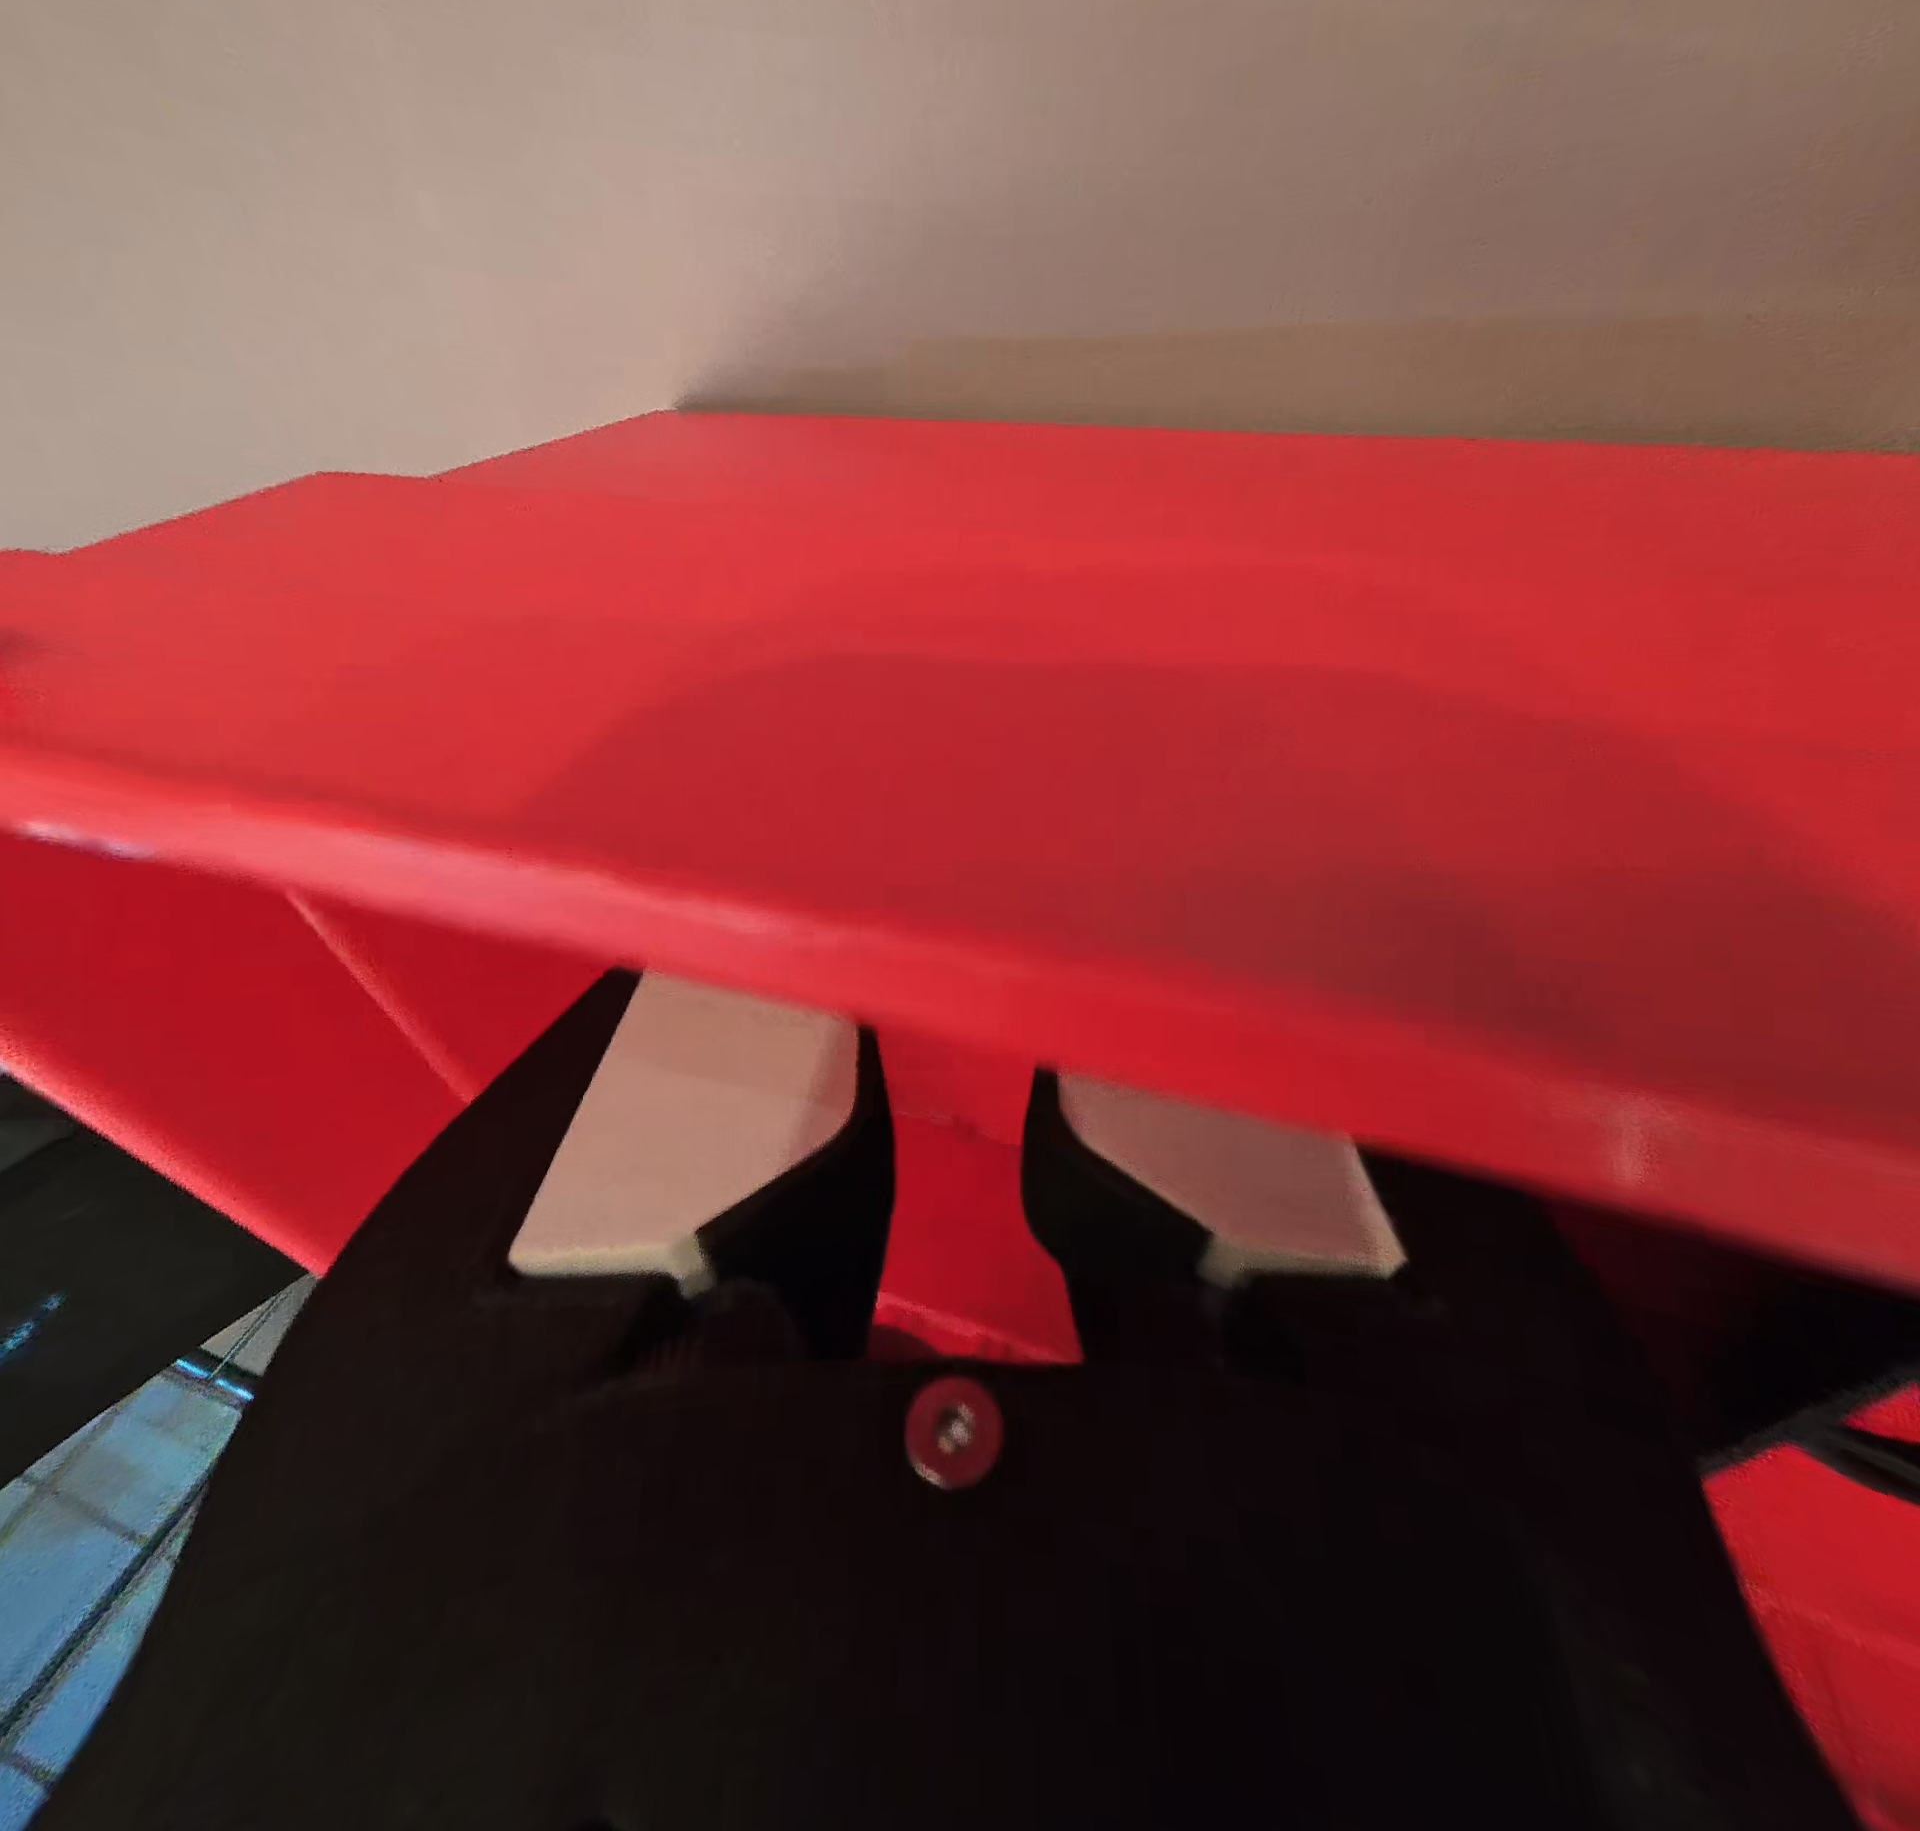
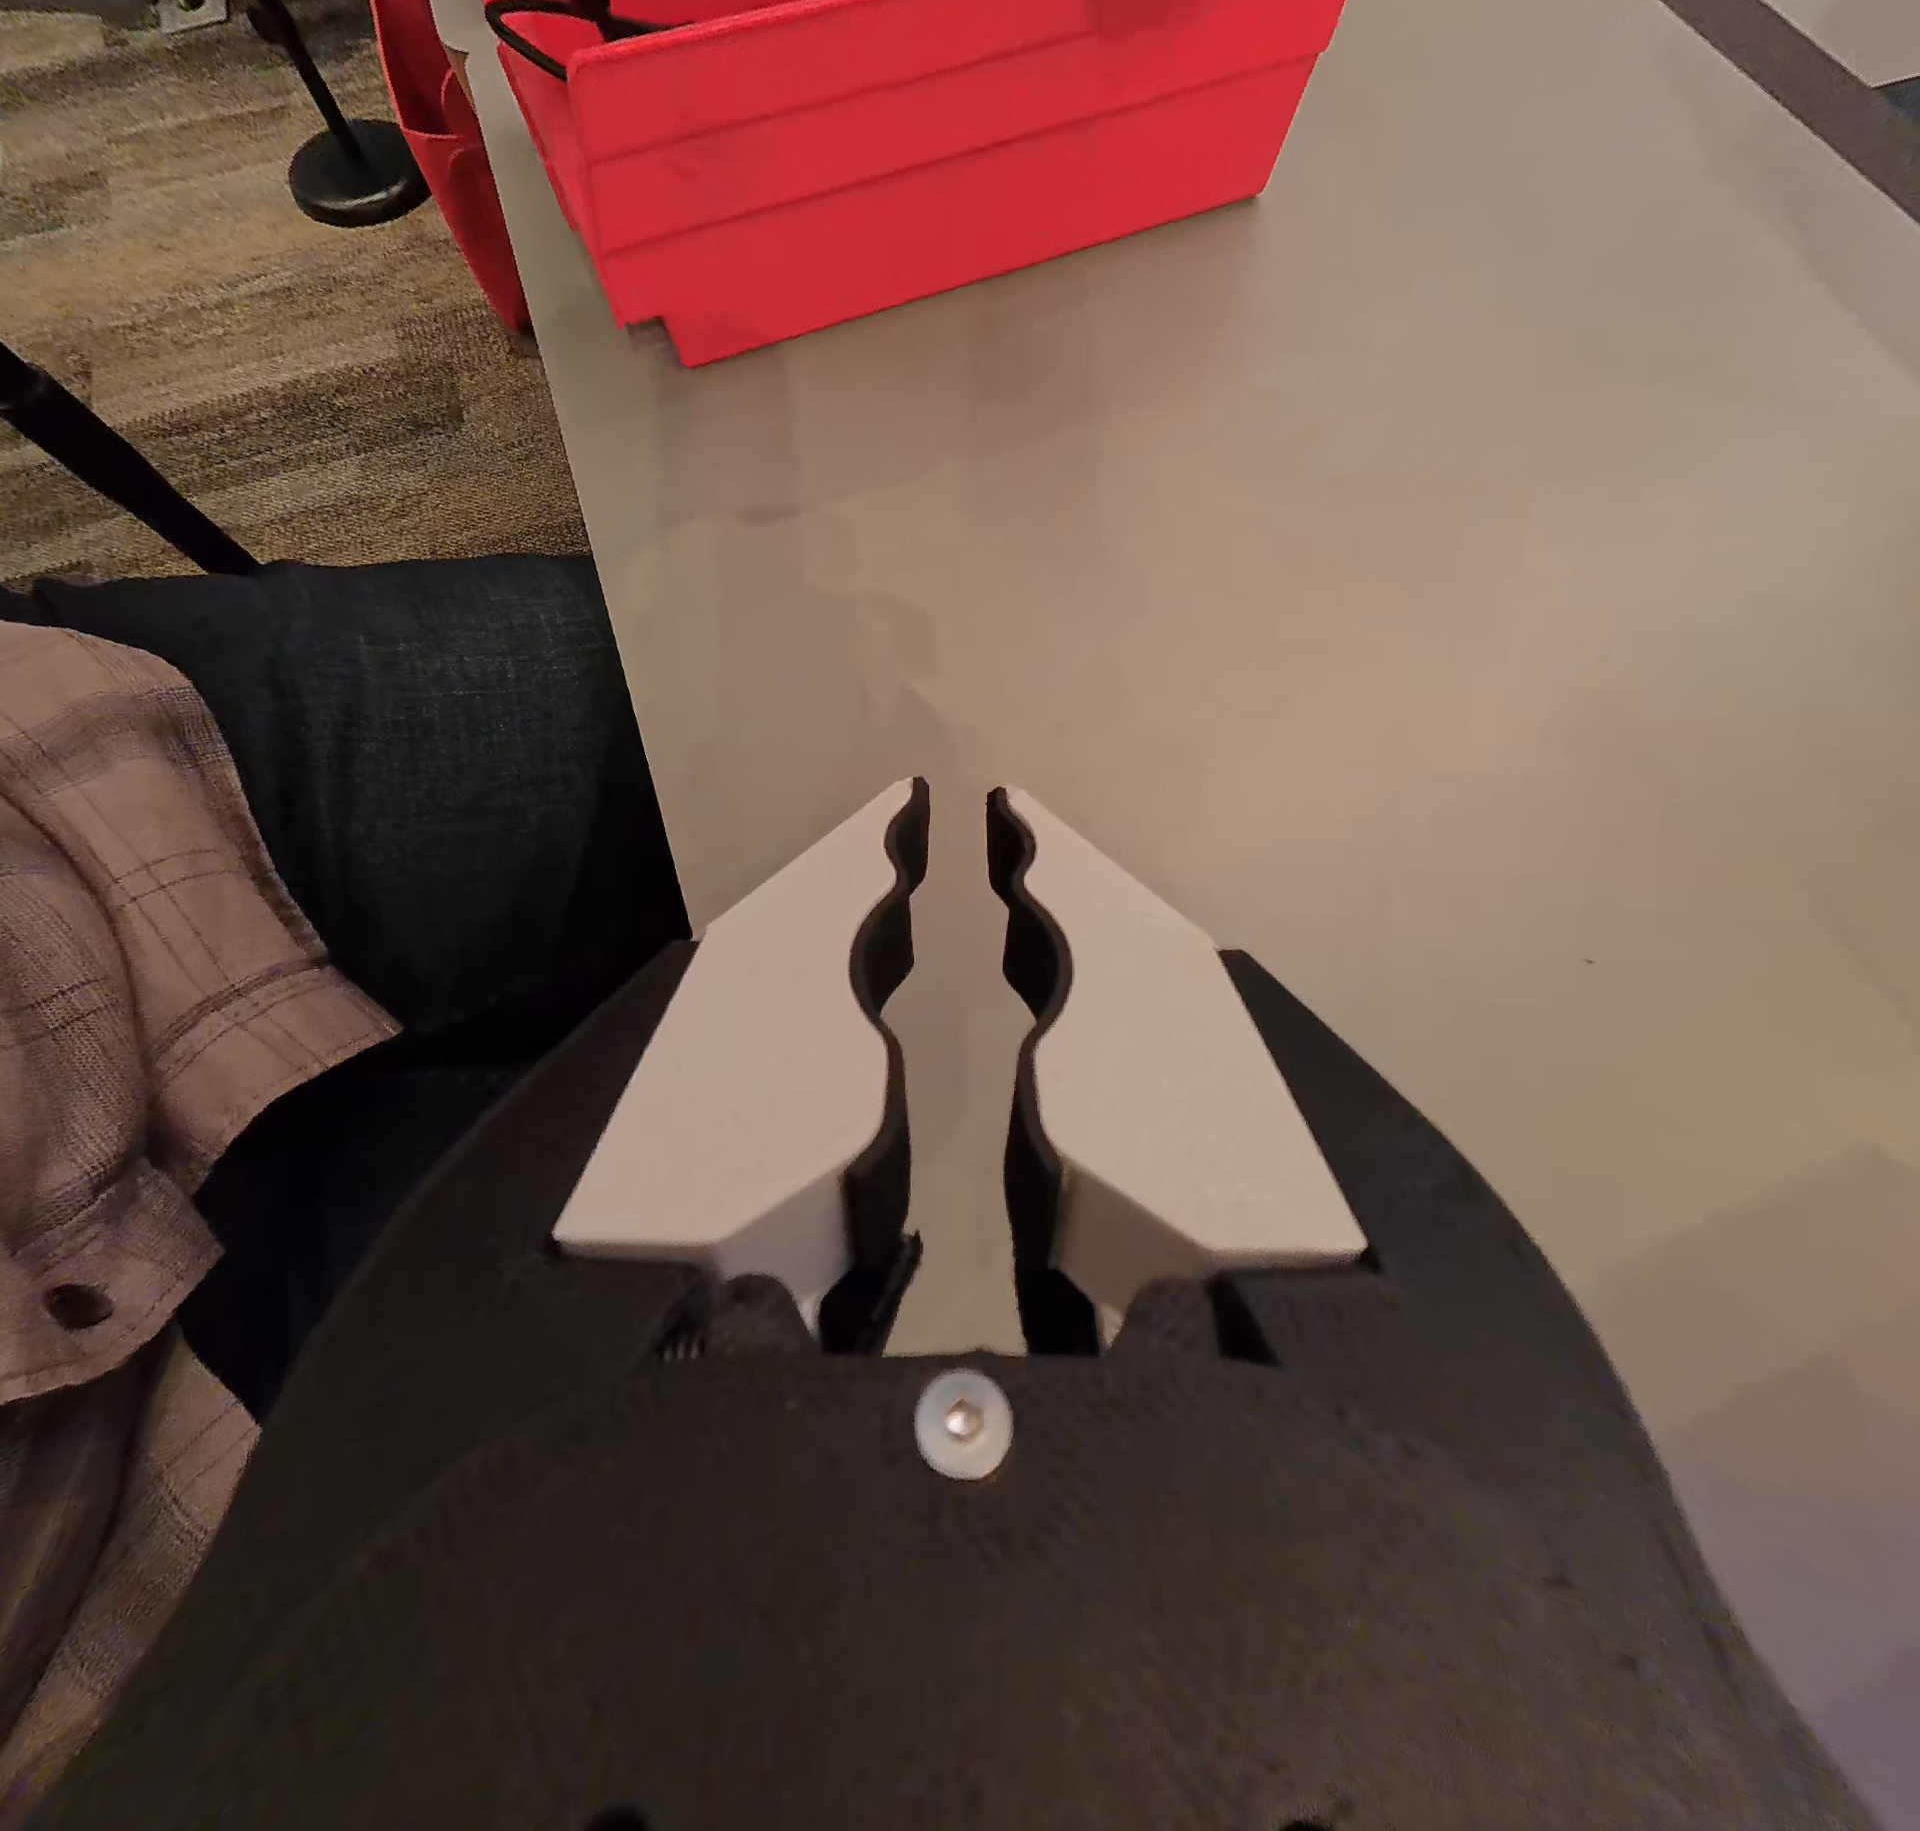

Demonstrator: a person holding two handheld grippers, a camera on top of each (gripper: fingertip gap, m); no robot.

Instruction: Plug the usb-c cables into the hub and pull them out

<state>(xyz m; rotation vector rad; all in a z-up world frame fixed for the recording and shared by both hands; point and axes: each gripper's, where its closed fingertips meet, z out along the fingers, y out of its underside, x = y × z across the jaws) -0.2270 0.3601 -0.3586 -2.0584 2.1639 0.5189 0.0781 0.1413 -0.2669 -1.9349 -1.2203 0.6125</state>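
**Left claw buried at the bin, right claw idle well short of it**

Nearest my lens on the left side is the left gripper (image 1: 956,1085), its black body filling the bottom of the view. Its white fingers (image 1: 717,1137) run forward under the red bin's (image 1: 1039,690) rim, which hides the tips. A narrow gap shows between the inner pads, with red behind it; I cannot tell whether anything is pinched.

On the right side, the right gripper (image 2: 958,794) hovers low over the grey table (image 2: 1403,586), jaws slightly parted and holding nothing.

From there the red bin (image 2: 935,150) stands straight ahead, well apart, its long side facing me. A black cable (image 2: 540,20) loops over its left end wall. I see no hub; I judge it sits inside.

So the left gripper is the nearer one, and the reach goes into the bin from above.
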